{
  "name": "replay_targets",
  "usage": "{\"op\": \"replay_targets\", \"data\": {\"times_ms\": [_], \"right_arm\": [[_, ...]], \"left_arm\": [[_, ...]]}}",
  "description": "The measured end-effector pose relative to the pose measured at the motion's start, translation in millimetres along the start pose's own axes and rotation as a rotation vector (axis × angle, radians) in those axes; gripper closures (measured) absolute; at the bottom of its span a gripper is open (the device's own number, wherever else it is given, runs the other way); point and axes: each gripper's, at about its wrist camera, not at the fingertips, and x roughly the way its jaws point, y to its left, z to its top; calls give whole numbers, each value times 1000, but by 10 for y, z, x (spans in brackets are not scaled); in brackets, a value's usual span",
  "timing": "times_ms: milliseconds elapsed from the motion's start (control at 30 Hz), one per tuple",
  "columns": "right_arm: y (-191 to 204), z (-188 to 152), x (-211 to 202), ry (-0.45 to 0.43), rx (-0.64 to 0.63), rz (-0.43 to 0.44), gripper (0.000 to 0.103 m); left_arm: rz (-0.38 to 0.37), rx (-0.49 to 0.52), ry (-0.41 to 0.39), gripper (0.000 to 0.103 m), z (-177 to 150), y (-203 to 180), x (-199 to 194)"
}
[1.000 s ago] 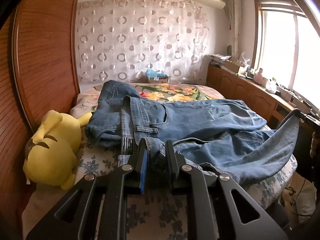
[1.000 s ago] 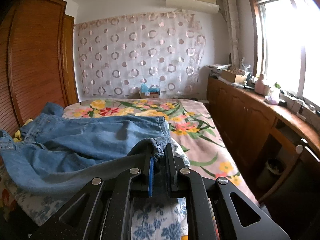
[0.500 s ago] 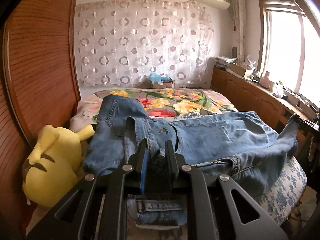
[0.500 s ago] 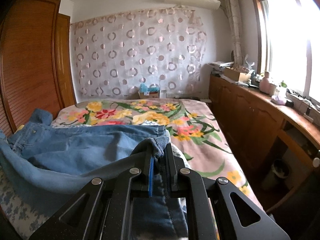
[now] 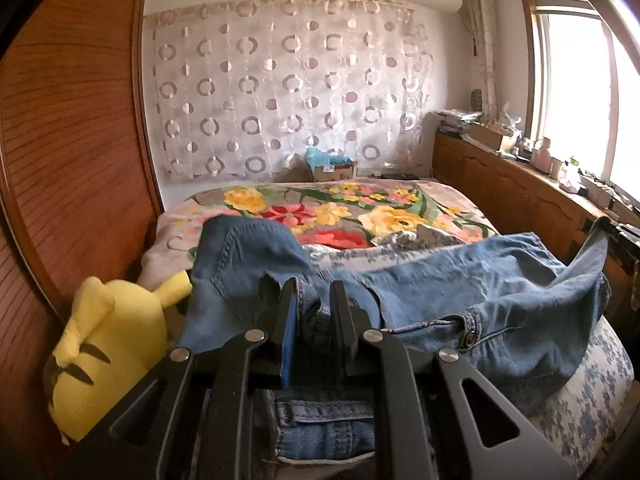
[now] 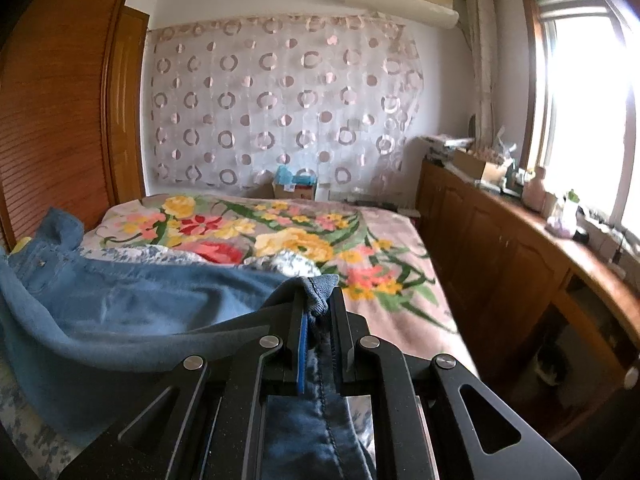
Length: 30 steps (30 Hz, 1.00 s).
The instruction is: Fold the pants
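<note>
**Jeans lifted at both ends for the fold**

Over the near end of the bed [image 5: 600, 412], one pair of jeans [image 5: 500, 280] hangs between two tools, part of it draped on the covers and part raised off them. At the waist end, the left gripper [image 5: 314, 300] has its two fingers closed to a narrow gap with a bunched fold of denim pinched between them; the waistband, with its button, trails off to the right of it. At the leg end, the right gripper [image 6: 318, 300] is closed almost fully on the hem, and a small tuft of denim pokes out past the fingertips.

Gripping both ends probably keeps the cloth stretched along its length, so one long edge can be carried over the rest without bunching. The fold looks only partly made, since the cloth sags in a loose curve between the grips.

Counted: one pair of jeans, two grippers, one yellow plush toy [image 5: 108, 340] beside the wardrobe [image 5: 72, 140], and one flowered blanket [image 6: 288, 236] further up the bed.
</note>
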Motion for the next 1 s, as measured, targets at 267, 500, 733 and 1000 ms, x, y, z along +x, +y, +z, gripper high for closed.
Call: {"op": "replay_targets", "data": {"times_ms": [267,500,733,1000], "right_arm": [[110,72,264,-26,-54,-30,94],[204,129,624,7,-91,-69,95],[356,262,1056,73,-135,-116,95],[538,161,1461,205,-150,-102,94]], "left_arm": [[26,17,-21,86,288,55,297],[46,24,5,86,439,140,666],[62,13,43,91,496,198,970],[68,29,103,91,329,187,1069]]}}
